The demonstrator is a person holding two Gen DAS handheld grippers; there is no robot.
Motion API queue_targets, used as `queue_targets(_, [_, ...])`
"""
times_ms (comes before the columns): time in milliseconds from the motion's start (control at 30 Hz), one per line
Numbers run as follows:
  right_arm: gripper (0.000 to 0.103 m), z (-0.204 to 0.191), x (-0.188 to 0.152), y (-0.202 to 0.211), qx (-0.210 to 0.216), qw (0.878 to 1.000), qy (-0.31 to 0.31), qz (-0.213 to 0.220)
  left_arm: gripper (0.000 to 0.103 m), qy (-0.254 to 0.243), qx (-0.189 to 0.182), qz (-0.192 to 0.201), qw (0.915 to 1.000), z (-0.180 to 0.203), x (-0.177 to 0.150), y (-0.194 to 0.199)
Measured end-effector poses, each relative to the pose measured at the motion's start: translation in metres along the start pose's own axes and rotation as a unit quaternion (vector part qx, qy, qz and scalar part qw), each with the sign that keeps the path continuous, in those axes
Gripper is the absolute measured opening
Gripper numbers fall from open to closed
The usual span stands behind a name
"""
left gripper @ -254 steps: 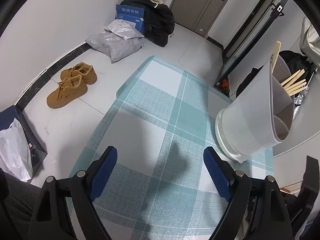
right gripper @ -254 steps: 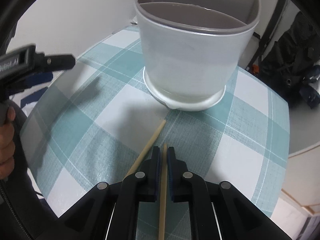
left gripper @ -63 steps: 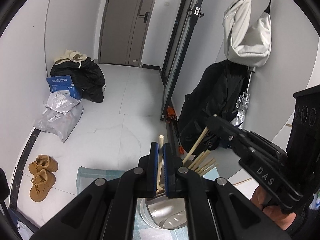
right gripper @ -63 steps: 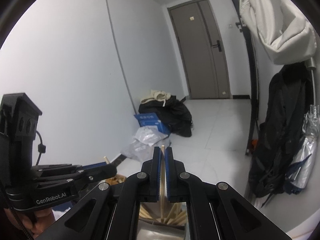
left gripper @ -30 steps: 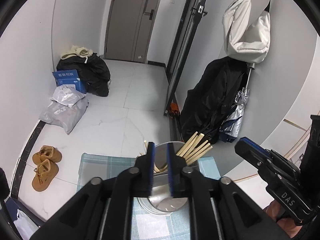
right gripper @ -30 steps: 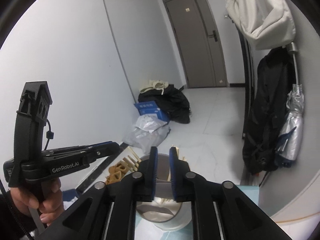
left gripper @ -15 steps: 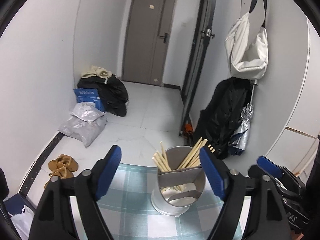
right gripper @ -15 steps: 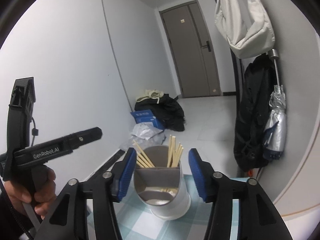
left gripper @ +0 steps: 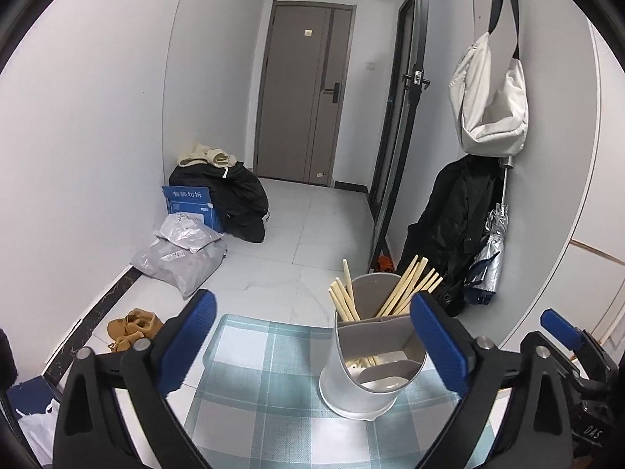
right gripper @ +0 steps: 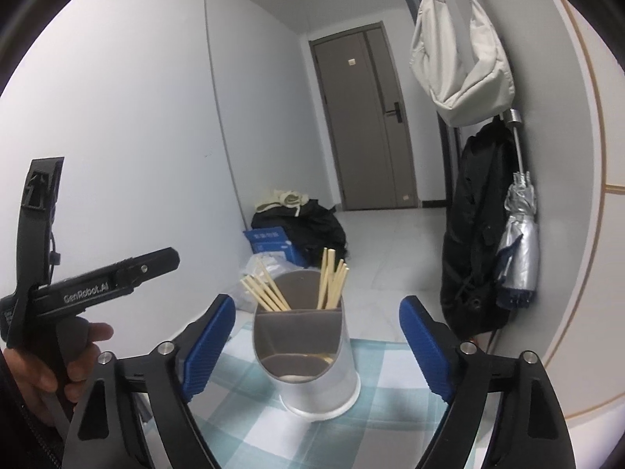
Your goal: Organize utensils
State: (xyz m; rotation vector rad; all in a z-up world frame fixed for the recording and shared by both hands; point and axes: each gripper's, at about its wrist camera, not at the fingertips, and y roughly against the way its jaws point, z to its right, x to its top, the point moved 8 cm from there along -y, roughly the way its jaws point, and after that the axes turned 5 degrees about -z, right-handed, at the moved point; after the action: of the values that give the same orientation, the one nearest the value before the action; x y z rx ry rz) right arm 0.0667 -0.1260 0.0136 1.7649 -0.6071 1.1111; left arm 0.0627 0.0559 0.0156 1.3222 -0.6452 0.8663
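A grey divided utensil holder [left gripper: 363, 383] stands on the teal checked tablecloth [left gripper: 254, 391]. Two bunches of wooden chopsticks [left gripper: 406, 289] lean in its rear compartments; the front compartment holds none. My left gripper [left gripper: 312, 300] hovers short of the holder, its jaws opening wide with nothing between the blue pads [left gripper: 187, 340]. My right gripper [right gripper: 317, 305] faces the holder [right gripper: 312, 375] and the chopsticks [right gripper: 330, 281] from the other side, its jaws also opening, the pads clear of the holder. A hand [right gripper: 39, 363] holds the left gripper's handle.
On the floor beyond the table lie brown shoes [left gripper: 133, 324], grey parcels [left gripper: 183, 258], a blue box [left gripper: 191, 203] and a black bag [left gripper: 238, 195]. A black coat [left gripper: 457, 230], an umbrella [left gripper: 492, 258] and a white bag [left gripper: 492, 105] hang on the right wall.
Both grippers let go of their chopsticks, which now stand in the holder. Both sets of jaws went from nearly shut to wide apart, and both grippers drew back from the holder.
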Motion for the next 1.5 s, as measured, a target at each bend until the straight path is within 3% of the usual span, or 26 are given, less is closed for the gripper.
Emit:
queue_targets(133, [0.093, 0.005, -0.005, 0.001, -0.030, 1.000, 0.006, 0.006, 0.100, -0.011, 0.011, 0.015, 0.9998, -0.003, -0.001, 0.001])
queue_targets(367, [0.098, 0.009, -0.012, -0.001, -0.044, 0.999, 0.009, 0.004, 0.100, -0.025, 0.012, 0.010, 0.9996, -0.006, -0.004, -0.006])
queue_targets(633, [0.103, 0.017, -0.014, -0.002, -0.049, 0.999, -0.011, 0.007, 0.100, -0.027, 0.023, 0.004, 0.9994, -0.013, -0.009, -0.011])
queue_targets(1500, [0.103, 0.013, -0.018, -0.003, -0.053, 0.999, 0.000, 0.003, 0.100, -0.017, 0.024, -0.012, 0.9995, -0.015, -0.018, -0.011])
